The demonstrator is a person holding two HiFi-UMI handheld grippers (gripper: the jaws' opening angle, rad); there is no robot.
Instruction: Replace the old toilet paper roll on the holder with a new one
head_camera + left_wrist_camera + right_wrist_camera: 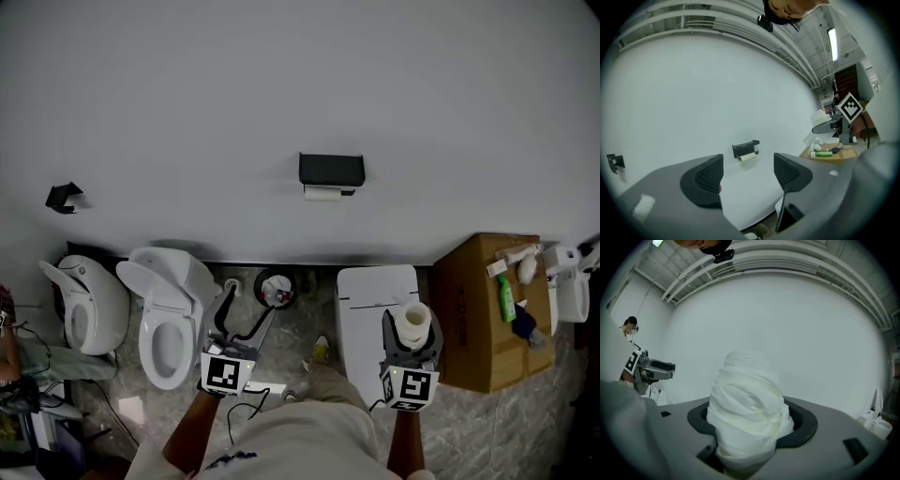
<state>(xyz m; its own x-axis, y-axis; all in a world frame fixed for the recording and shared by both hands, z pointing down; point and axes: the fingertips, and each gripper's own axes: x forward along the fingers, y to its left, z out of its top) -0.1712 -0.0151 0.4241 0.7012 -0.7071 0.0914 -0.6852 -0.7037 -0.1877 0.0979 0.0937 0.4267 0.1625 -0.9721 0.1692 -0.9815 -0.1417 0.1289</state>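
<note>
R gripper (412, 330) jaws clamp new roll (413, 317); our L gripper (747, 171) jaws wide, empty, lined up on holder (745, 147), old roll (748, 158) mid-frame, well ahead, axis horiz.

To my left, two white toilets stand side by side at the wall: the outer toilet (86, 309) and the inner toilet (171, 323), its lid raised, with a small black bracket (64, 197) on the wall above. To my right, a cardboard box (473, 319) stands just beside a white square unit (370, 291). A green bottle (506, 298) and a white spray bottle (525, 264) lie on the box's top.
</note>
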